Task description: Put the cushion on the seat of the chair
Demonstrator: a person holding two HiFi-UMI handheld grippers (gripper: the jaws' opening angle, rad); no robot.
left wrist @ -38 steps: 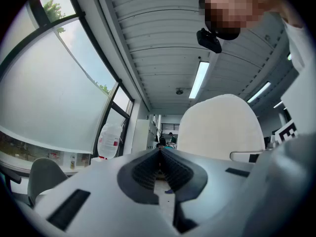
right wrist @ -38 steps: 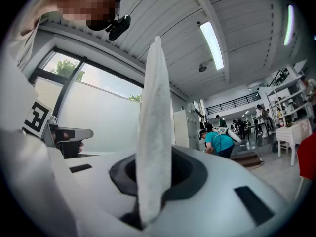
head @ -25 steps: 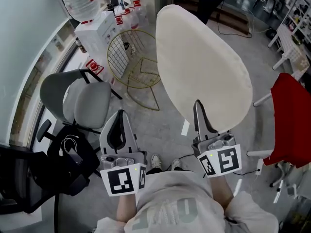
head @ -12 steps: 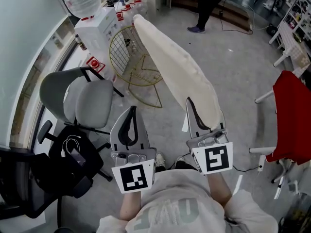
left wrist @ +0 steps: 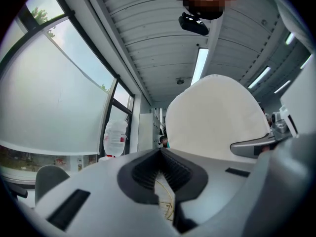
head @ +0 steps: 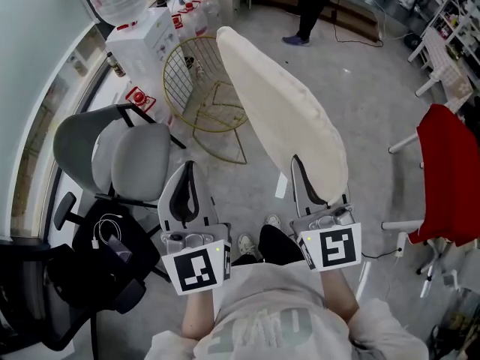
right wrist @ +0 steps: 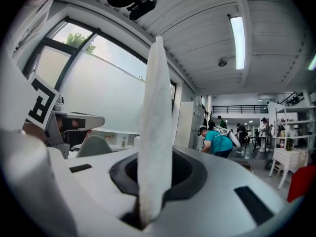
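Above the grey floor point(head: 360, 88), the cream cushion point(head: 285, 111) hangs on edge, its near rim pinched between the narrow jaws of the right gripper point(head: 298, 165). Its far end overlaps the gold wire chair point(head: 196, 88) in the head view. The left gripper point(head: 190, 169), near a grey office chair point(head: 127, 156), is closed and empty.

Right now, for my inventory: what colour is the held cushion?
The cushion is cream, clearest in the head view.

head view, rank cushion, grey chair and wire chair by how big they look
1. cushion
2. grey chair and wire chair look alike; the cushion hides part of the latter.
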